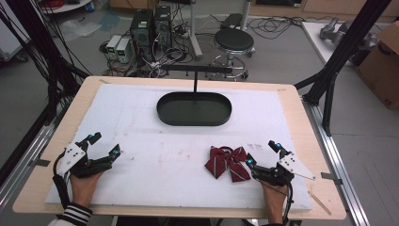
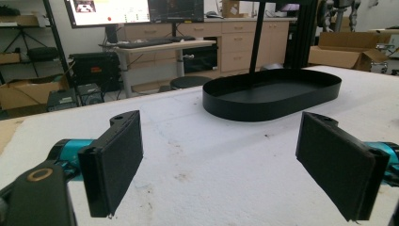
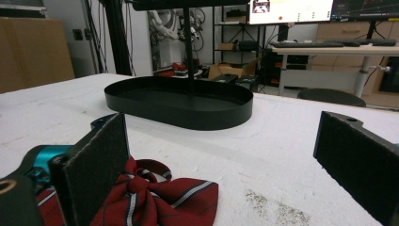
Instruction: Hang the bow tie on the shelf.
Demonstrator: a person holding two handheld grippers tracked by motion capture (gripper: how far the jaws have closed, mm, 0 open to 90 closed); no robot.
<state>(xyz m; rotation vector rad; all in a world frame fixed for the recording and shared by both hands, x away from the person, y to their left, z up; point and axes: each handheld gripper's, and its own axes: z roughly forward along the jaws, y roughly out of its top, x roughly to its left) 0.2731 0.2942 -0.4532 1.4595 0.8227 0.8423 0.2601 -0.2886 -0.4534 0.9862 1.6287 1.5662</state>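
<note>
Fingers (image 3: 94, 165) of the right gripper (image 1: 266, 155) were spread; bow tie (image 1: 228, 163) lay just left, long axis crosswise; left gripper (image 1: 104, 146), also spread, was well apart.

Bow tie (image 1: 227, 163): dark red with thin white stripes, lying flat on the white desk (image 1: 164, 160) surface, near edge, right of centre.

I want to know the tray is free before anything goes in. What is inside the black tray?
The black tray looks empty: a bare dark floor, with a thin post rising at its far rim. The near wall hides a strip of the floor behind it.
</note>
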